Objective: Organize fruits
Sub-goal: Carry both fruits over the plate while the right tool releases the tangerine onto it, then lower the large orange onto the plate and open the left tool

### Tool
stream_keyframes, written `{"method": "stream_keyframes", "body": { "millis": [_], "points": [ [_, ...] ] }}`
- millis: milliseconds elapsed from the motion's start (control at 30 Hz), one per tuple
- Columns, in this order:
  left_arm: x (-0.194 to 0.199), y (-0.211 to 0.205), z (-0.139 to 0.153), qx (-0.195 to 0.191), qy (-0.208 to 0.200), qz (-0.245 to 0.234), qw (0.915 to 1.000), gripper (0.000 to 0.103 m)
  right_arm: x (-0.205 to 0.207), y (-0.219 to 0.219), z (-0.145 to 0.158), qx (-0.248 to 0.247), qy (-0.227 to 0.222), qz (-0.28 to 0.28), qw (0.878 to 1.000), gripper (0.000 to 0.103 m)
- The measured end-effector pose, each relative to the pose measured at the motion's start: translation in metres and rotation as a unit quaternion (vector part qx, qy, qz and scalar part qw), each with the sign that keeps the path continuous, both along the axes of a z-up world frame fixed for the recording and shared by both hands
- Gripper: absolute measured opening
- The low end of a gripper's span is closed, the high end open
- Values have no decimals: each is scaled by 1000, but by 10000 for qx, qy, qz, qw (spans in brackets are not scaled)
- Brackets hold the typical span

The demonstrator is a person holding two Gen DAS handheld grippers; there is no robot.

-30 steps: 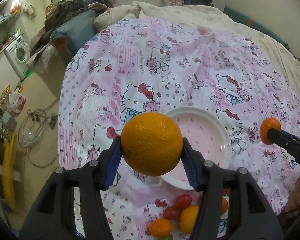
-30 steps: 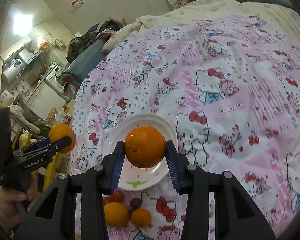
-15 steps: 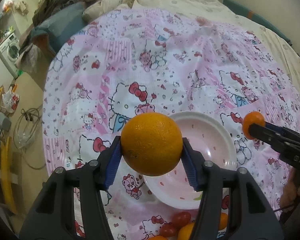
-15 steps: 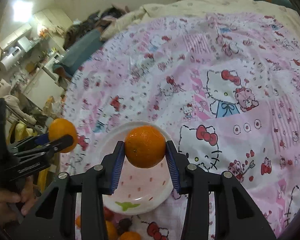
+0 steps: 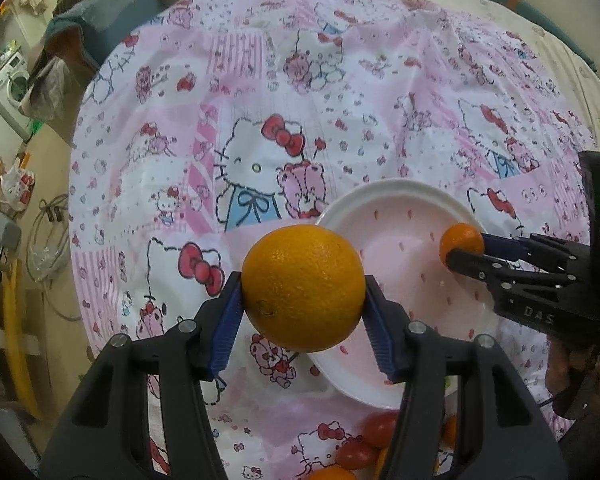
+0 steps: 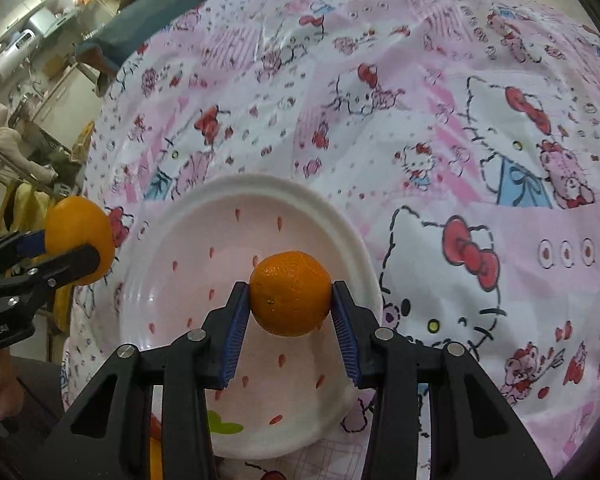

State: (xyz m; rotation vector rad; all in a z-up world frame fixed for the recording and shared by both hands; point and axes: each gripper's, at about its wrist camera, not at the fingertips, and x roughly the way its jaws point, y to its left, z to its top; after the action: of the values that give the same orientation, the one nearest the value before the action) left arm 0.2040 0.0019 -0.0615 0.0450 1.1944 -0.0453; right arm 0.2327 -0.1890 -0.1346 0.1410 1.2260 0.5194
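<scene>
Here, pink cartoon bedspread (image 5: 260, 128), white plate (image 6: 260, 188), cluttered room.

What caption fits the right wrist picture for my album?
Right gripper holds an orange above the plate, left gripper beside it.

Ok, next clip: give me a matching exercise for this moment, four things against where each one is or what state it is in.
Things
1. large orange
2. small orange
3. pink plate
4. cherry tomatoes

Places or states
A. lying on the patterned cloth, nothing resting in it
B. clamped in the right gripper
C. loose on the cloth near the plate's close edge
D. clamped in the left gripper

Pairs: 1-D, 2-B, 3-A, 4-C
</scene>
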Motion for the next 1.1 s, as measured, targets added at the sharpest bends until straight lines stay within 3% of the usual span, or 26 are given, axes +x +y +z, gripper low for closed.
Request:
{"method": "stream_keyframes", "body": {
  "millis": [500, 567, 600, 900, 1100],
  "points": [
    [2, -15, -10, -64, 184, -123, 9997, 53, 6, -14, -1, 342, 159, -287, 9989, 46],
    [2, -17, -13, -100, 240, -143, 9996, 53, 5, -22, 4, 573, 111, -370, 9976, 69],
    [2, -18, -14, -117, 253, -149, 9995, 53, 4, -25, 7, 617, 73, -420, 9972, 73],
    [5, -41, -33, 38, 381, -499, 9980, 53, 5, -54, 32, 801, -166, -875, 9928, 73],
    [9, -58, -49, 353, 438, -659, 9962, 53, 2, -75, 39, 923, -162, -1126, 9892, 74]
  ]
}}
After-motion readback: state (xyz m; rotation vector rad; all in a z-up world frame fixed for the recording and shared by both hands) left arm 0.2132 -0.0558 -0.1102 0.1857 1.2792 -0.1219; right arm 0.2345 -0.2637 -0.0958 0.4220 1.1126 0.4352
